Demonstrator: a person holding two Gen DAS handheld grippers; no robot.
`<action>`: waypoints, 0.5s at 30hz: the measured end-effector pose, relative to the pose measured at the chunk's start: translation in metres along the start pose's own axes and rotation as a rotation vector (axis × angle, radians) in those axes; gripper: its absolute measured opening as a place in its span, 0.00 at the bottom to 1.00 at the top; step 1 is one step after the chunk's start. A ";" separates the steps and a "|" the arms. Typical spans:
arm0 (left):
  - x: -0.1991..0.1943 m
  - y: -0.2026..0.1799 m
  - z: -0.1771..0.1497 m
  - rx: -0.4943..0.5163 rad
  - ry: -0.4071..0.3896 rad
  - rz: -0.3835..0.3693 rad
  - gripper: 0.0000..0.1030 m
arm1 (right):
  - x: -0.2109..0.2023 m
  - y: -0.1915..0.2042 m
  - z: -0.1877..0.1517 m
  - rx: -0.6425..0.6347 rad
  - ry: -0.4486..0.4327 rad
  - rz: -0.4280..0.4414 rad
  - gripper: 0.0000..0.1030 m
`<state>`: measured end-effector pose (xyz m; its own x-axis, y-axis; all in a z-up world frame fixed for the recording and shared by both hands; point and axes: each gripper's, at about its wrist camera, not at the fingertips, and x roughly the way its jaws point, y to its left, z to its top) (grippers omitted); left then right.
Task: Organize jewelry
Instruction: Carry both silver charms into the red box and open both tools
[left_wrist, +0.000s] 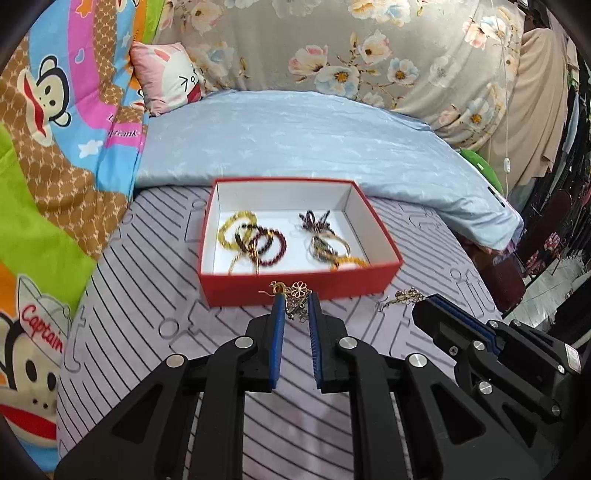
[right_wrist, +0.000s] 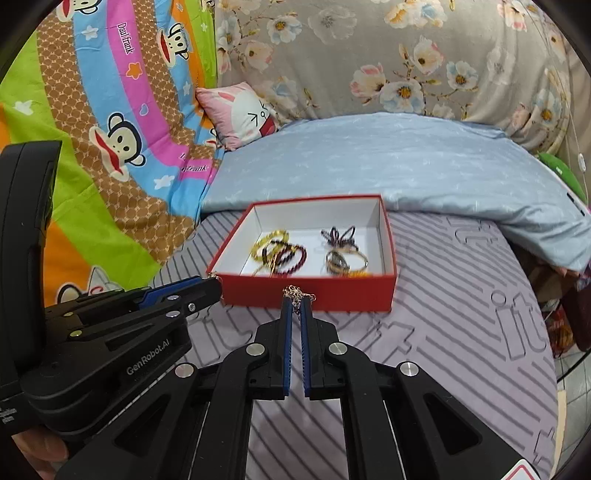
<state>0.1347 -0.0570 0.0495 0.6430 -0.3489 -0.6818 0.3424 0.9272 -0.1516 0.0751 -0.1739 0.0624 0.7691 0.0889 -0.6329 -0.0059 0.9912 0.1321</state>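
Currently, each gripper carries one small metal piece just in front of the red box (left_wrist: 299, 291), which serves as the landmark for all positions below.

**Gripper state**
- Left gripper (left_wrist: 295, 301): closed down on a gold flower earring (left_wrist: 298, 290). The flower disc and a curled hook project above the fingertips; darker dangling parts hang between the blue pads (left_wrist: 277, 314).
- Right gripper (right_wrist: 296, 304): pinched almost fully together on a thin gold chain (right_wrist: 297, 292), which bunches over the tips.

**Location**
- Both pieces are held in the air at the near wall of the box, about level with its rim, not yet over the interior.
- Inside the box, beaded bracelets (left_wrist: 255, 238) lie on the left side of the floor; a dark bow-shaped piece with bangles (left_wrist: 325, 236) lies on the right side.

**Handling properties (judged)**
- Both pieces appear very light; weight is unlikely to be a concern.
- The chain is limp and will drape, swing and snag. Grip a gathered bunch rather than a single strand.
- The earring is thin metal with fine wire. It could bend under heavy squeeze and could slip on smooth surfaces. Hold it at the body below the flower, not at the hook.
- Loose ends may catch on the box rim or tangle with bracelets on release.
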 end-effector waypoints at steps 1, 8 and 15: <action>0.002 0.000 0.007 0.002 -0.006 0.006 0.12 | 0.003 -0.002 0.006 -0.001 -0.006 -0.002 0.04; 0.025 0.004 0.051 0.007 -0.043 0.036 0.12 | 0.033 -0.014 0.045 0.014 -0.030 -0.011 0.04; 0.060 0.010 0.082 0.005 -0.042 0.054 0.12 | 0.071 -0.029 0.072 0.025 -0.021 -0.026 0.04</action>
<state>0.2328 -0.0803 0.0660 0.6884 -0.3040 -0.6585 0.3100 0.9441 -0.1118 0.1757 -0.2037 0.0683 0.7818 0.0613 -0.6206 0.0295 0.9904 0.1350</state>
